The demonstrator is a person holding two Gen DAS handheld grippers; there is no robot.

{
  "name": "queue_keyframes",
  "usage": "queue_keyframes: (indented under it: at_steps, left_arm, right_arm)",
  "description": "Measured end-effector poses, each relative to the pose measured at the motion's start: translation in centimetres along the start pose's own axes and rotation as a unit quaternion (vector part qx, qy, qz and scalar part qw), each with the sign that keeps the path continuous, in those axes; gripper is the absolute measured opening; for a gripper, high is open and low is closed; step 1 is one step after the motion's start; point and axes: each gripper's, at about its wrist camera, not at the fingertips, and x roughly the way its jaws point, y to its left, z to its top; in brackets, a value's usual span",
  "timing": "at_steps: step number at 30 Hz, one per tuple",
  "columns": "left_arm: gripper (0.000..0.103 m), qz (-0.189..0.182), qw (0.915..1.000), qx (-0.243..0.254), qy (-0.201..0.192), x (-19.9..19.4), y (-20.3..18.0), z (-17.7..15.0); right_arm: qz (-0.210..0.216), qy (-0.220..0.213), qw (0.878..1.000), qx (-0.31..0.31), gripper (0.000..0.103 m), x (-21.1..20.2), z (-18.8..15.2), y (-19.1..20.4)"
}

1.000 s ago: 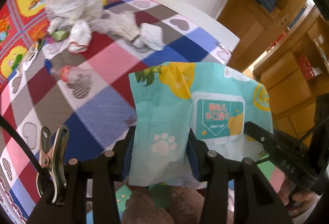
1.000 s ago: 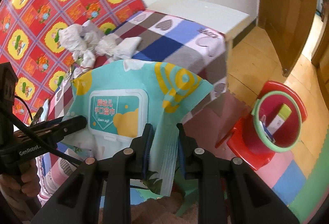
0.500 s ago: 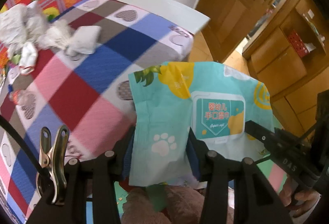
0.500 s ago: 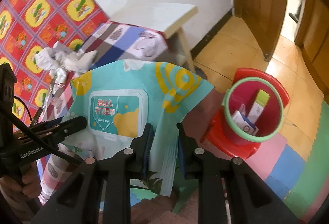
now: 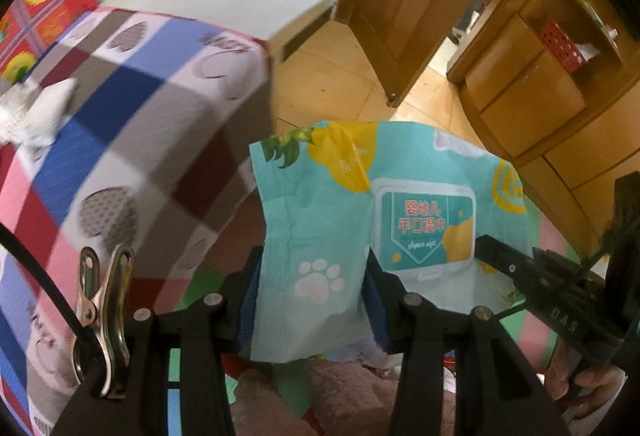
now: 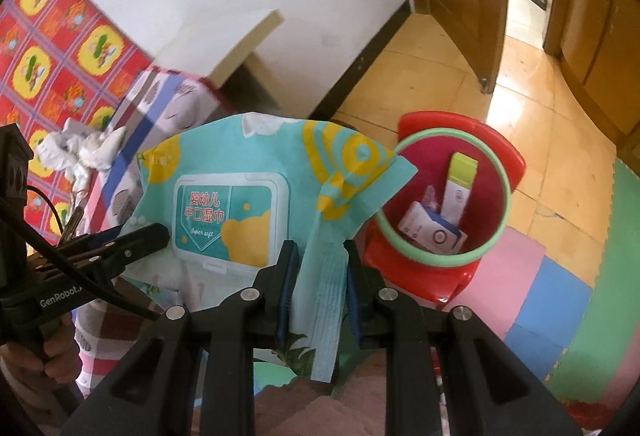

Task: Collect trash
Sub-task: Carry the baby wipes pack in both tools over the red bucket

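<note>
Left claw (image 5: 312, 296) clamps wipes pack (image 5: 332, 228) by one end; right claw (image 6: 320, 276) clamps other end, beside red bin (image 6: 500, 152) holding boxes (image 6: 432, 228).

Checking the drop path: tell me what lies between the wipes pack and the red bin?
Nothing: in the right wrist view the wipes pack corner hangs beside the red bin rim.
</note>
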Motion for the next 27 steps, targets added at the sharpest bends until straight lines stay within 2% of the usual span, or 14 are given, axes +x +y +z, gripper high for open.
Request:
queue_keyframes:
  at_steps: [6, 12, 17, 27]
  left_arm:
    - [0.047, -0.006, 0.9995, 0.026, 0.015, 4.0, -4.1, 1.6]
    - [0.047, -0.021, 0.9982, 0.05, 0.027, 8.7, -7.6, 3.0]
    - [0.047, -0.044, 0.9967, 0.057, 0.039, 13.5, -9.4, 4.1]
    - [0.047, -0.062, 0.9934, 0.051, 0.082, 23.3, -10.5, 4.7]
  right_arm:
    - [-0.008, 0.006, 0.999, 0.032, 0.024, 1.1, 0.8, -5.3]
    - [-0.035, 0.008, 0.998, 0.048, 0.024, 2.7, 1.5, -10.0]
    - [-0.046, 0.006, 0.997, 0.059, 0.024, 5.0, 1.7, -13.6]
    - [-0.057, 0.03, 0.994, 0.088, 0.025, 11.7, 1.8, -20.0]
